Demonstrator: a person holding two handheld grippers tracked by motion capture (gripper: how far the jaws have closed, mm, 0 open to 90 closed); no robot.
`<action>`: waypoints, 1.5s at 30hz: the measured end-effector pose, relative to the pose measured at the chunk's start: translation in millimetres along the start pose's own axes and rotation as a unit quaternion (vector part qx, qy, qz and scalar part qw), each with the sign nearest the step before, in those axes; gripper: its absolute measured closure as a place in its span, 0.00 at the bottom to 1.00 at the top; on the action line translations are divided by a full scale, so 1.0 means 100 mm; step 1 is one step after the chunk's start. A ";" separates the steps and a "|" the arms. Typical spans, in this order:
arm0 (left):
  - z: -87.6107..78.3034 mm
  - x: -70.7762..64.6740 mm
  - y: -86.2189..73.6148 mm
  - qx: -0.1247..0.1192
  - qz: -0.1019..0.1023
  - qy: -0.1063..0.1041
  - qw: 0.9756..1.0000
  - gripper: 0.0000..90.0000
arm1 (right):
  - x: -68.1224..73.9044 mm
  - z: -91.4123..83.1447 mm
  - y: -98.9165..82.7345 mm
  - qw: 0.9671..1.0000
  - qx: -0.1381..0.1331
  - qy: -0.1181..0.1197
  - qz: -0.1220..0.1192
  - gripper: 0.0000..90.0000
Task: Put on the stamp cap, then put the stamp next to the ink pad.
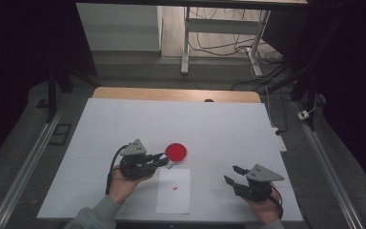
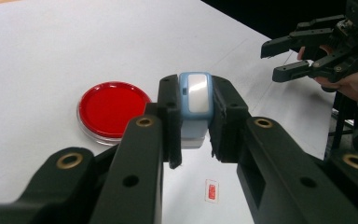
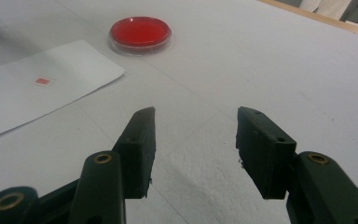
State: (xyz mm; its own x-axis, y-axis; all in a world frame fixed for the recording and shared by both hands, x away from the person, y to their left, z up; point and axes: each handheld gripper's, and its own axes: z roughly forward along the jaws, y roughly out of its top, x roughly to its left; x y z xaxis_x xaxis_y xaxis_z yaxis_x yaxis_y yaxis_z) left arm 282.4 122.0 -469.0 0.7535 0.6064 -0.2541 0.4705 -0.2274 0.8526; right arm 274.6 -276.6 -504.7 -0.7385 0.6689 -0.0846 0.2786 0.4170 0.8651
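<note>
My left gripper (image 2: 195, 122) is shut on a small light-blue block with a white face (image 2: 195, 100), held just right of a round red dish (image 2: 113, 108) on the white table. From above, the left gripper (image 1: 164, 160) sits beside the red dish (image 1: 176, 151). A white paper sheet (image 1: 173, 190) with a small red mark (image 1: 175, 188) lies below the dish. My right gripper (image 3: 195, 135) stands open over bare table, nothing between its jaws; it sits at the front right (image 1: 232, 174). The red dish (image 3: 140, 31) and paper sheet (image 3: 42, 84) lie beyond it.
The white table surface (image 1: 219, 129) ends at a wooden far edge (image 1: 176, 94). Behind it stand a desk frame and loose cables on the floor (image 1: 228, 45). Metal rails run along both sides of the table.
</note>
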 end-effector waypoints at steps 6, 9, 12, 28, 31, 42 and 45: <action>-0.03 0.02 0.00 -0.001 -0.001 0.004 1.000 0.84 | -0.01 0.01 0.00 1.000 0.003 -0.001 -0.001 0.53; -0.05 0.04 0.01 -0.001 0.001 0.009 1.000 0.84 | -0.02 0.00 0.01 1.000 0.002 -0.004 0.002 0.53; -0.06 0.06 0.01 0.000 0.003 0.015 1.000 0.84 | -0.02 0.00 0.01 1.000 -0.001 -0.002 0.002 0.53; -0.09 0.18 -0.01 0.016 0.016 0.056 0.998 0.84 | -0.03 0.02 0.01 1.000 0.003 -0.009 0.002 0.53; -0.07 0.22 -0.02 0.022 0.018 0.066 0.997 0.84 | -0.03 0.02 0.01 1.000 0.004 -0.009 0.001 0.53; -0.02 0.34 -0.05 0.038 0.013 0.087 0.995 0.84 | -0.04 0.03 -0.01 1.000 0.007 -0.005 0.003 0.52; -0.01 0.38 -0.06 0.042 0.011 0.091 0.995 0.84 | -0.04 0.02 -0.01 1.000 0.007 -0.006 0.003 0.52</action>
State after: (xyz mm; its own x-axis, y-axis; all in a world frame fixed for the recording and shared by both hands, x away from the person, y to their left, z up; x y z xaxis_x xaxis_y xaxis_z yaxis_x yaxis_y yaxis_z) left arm 307.6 146.7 -483.2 0.6722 0.7266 -0.1421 0.4974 -0.3012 0.8135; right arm 278.4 -277.9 -506.5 -0.7290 0.6792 -0.0855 0.2922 0.4217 0.8584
